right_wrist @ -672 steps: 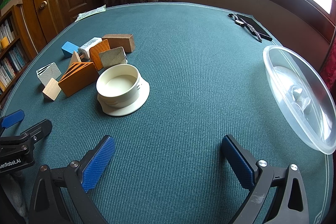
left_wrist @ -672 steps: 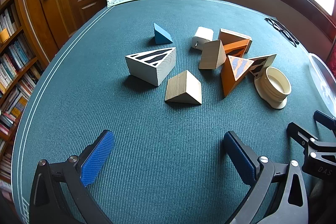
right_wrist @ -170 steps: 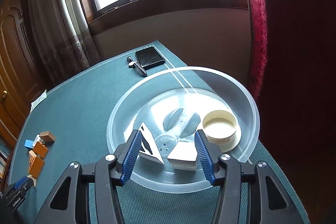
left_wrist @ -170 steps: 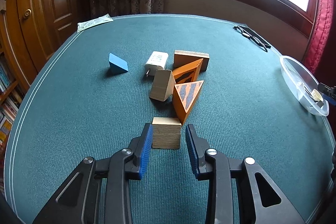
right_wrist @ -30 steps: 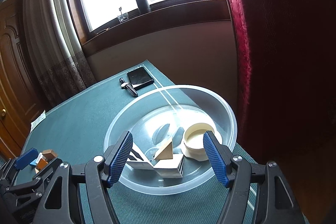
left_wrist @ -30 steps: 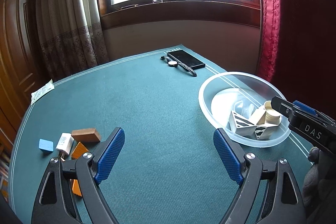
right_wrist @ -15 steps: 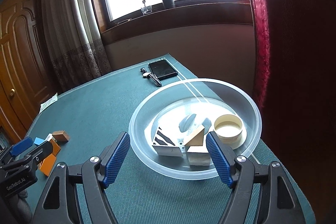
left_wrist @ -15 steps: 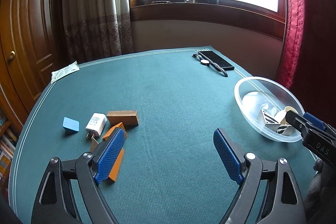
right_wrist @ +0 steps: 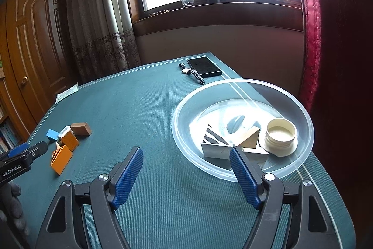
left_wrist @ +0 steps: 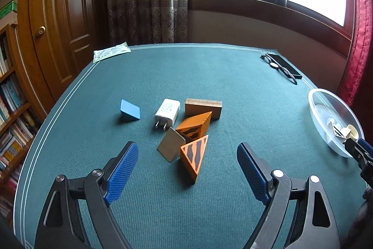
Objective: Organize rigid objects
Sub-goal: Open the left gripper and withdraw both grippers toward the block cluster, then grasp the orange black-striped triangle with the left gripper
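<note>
**Both tools empty over the green surface, blocks split between pile and bowl**

In the left wrist view, the left tool (left_wrist: pixel 187 165) stood spread wide above the green surface (left_wrist: pixel 209 76), with nothing between its blue pads. Just ahead of it lay the loose pile: an orange striped wedge (left_wrist: pixel 194 156) nearest, touching a pale wooden block (left_wrist: pixel 170 147), with a second orange wedge (left_wrist: pixel 195 124) behind them. A brown block (left_wrist: pixel 202 107) lay beyond that, a white charger plug (left_wrist: pixel 167 111) beside it, and a blue wedge (left_wrist: pixel 130 110) a little apart to the left. At the right edge sat the clear bowl (left_wrist: pixel 319 118), with the tip of the right tool in front of it. A phone and a watch (left_wrist: pixel 282 68) lay at the far corner.

In the right wrist view, the right tool (right_wrist: pixel 186 169) hung over the surface with its jaws opening and nothing between them. Its right finger overlapped the near rim of the clear bowl (right_wrist: pixel 186 109). Inside the bowl sat a white striped wedge (right_wrist: pixel 213 142), a plain wooden wedge (right_wrist: pixel 248 140), another white piece (right_wrist: pixel 255 153) partly hidden by the finger, and a cream round container (right_wrist: pixel 281 133). The remaining pile (right_wrist: pixel 66 144) lay well apart to the left, near the left tool's tip.
</note>
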